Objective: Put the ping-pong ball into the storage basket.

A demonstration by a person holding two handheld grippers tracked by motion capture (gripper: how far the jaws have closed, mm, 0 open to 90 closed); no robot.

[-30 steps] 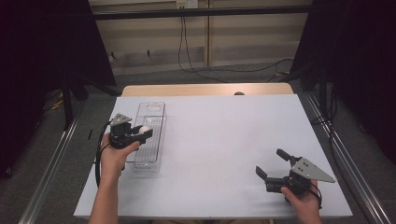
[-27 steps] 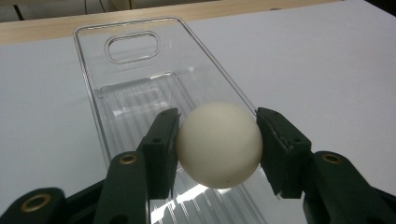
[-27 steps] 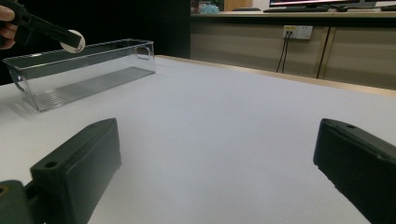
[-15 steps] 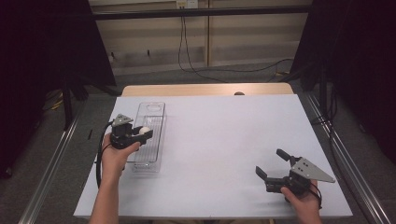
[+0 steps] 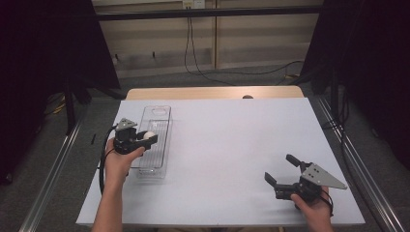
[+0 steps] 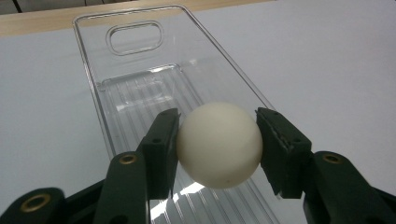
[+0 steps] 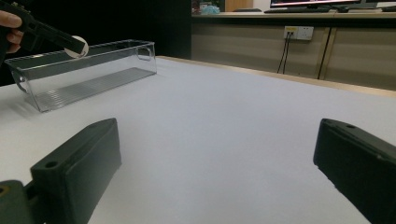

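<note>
A white ball (image 6: 218, 143) sits pressed between both pads of my left gripper (image 6: 217, 144), held just above a long clear plastic bin (image 6: 140, 79). From the high view the left gripper (image 5: 148, 137) hovers over the bin (image 5: 155, 121) at the table's left, with the ball (image 5: 149, 135) at its tip. My right gripper (image 5: 280, 170) rests low near the front right corner, jaws spread wide with nothing between them. In the right gripper view the bin (image 7: 88, 74) and the ball (image 7: 77, 46) show far off to the left.
A white table top (image 5: 227, 140) has a wooden strip along its far edge. Metal rails run down both sides of the table. Cables hang on the back wall.
</note>
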